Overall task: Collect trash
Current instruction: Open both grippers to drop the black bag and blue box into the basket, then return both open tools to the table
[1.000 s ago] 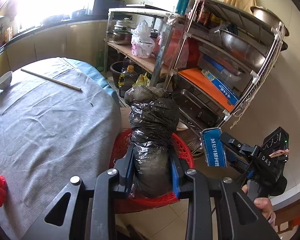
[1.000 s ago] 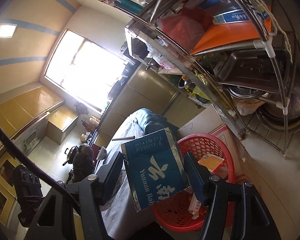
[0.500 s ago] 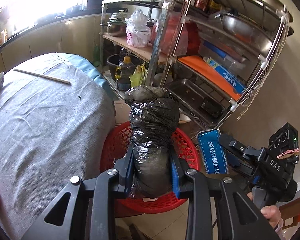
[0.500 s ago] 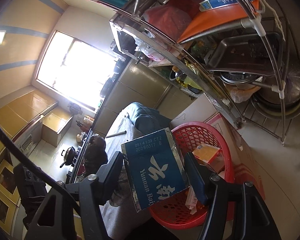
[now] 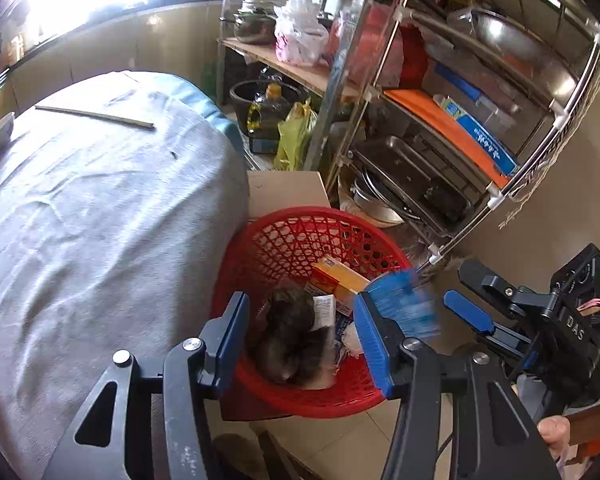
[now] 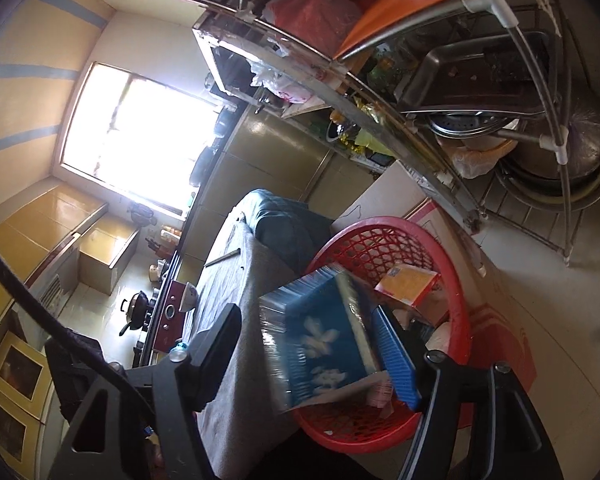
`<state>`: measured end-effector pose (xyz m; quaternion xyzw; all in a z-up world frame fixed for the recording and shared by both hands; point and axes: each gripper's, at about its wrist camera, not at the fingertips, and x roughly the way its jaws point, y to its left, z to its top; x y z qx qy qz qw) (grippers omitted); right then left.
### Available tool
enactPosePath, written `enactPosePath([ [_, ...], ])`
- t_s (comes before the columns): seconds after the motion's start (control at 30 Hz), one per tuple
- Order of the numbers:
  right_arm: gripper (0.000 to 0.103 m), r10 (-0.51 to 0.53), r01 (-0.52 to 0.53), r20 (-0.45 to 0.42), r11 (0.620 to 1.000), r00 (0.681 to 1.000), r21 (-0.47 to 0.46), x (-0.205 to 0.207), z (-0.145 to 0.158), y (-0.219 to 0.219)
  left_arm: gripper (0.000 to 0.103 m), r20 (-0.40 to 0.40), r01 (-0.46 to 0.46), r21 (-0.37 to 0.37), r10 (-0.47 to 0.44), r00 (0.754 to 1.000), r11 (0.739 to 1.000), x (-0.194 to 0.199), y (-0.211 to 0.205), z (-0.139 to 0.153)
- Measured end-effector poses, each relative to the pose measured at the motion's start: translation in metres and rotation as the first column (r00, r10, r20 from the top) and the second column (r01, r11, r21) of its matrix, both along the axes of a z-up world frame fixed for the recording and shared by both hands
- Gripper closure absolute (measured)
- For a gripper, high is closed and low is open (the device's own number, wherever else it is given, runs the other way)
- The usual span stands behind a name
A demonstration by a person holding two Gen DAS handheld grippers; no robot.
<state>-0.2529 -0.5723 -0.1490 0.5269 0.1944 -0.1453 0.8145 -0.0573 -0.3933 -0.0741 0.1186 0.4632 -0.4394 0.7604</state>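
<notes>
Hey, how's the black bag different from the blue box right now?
The black bag lies inside the red basket, while the blue box is motion-blurred above the rim, not yet settled. The bag is dark, crumpled and soft; the box is flat-sided with white print. The bag sits below the open left tongs; the box is between the spread fingers of the right tongs. Both are trash for that basket.

We are looking at a home kitchen: metal rack [image 5: 452, 128] holding pans and trays, counter [image 5: 100, 36] running under a bright window [image 6: 140, 136], cloth-covered table [image 5: 100, 208] sitting near left.
</notes>
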Motion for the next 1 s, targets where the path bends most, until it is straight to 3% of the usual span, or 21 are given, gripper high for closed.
enactPosePath([
  [0.2, 0.031, 0.035, -0.034, 0.009, 0.998, 0.999, -0.052, 0.015, 0.016, 0.014, 0.042, 0.143, -0.017, -0.052, 0.025, 0.989, 0.999, -0.003, 0.054, 0.039],
  [0.33, 0.031, 0.095, -0.091, 0.022, 0.989, 0.995, -0.115, 0.038, 0.036, 0.039, 0.036, 0.28, -0.091, -0.097, 0.115, 0.953, 0.991, -0.007, 0.109, 0.071],
  [0.4, 0.031, 0.145, -0.139, 0.032, 0.979, 0.989, -0.15, 0.054, 0.049, 0.059, 0.027, 0.316, -0.139, -0.135, 0.175, 0.932, 0.981, -0.007, 0.138, 0.082],
  [0.47, 0.031, 0.201, -0.19, 0.038, 0.962, 0.979, -0.195, 0.072, 0.063, 0.084, 0.026, 0.343, -0.188, -0.177, 0.24, 0.908, 0.966, -0.007, 0.17, 0.092],
  [0.77, 0.031, 0.439, -0.419, -0.012, 0.851, 0.899, -0.318, 0.141, 0.091, 0.2, 0.025, 0.352, -0.361, -0.252, 0.432, 0.83, 0.898, 0.007, 0.279, 0.096],
  [1.0, 0.031, 0.575, -0.57, -0.097, 0.745, 0.812, -0.347, 0.172, 0.085, 0.278, 0.024, 0.336, -0.507, -0.278, 0.577, 0.745, 0.816, 0.02, 0.341, 0.086],
])
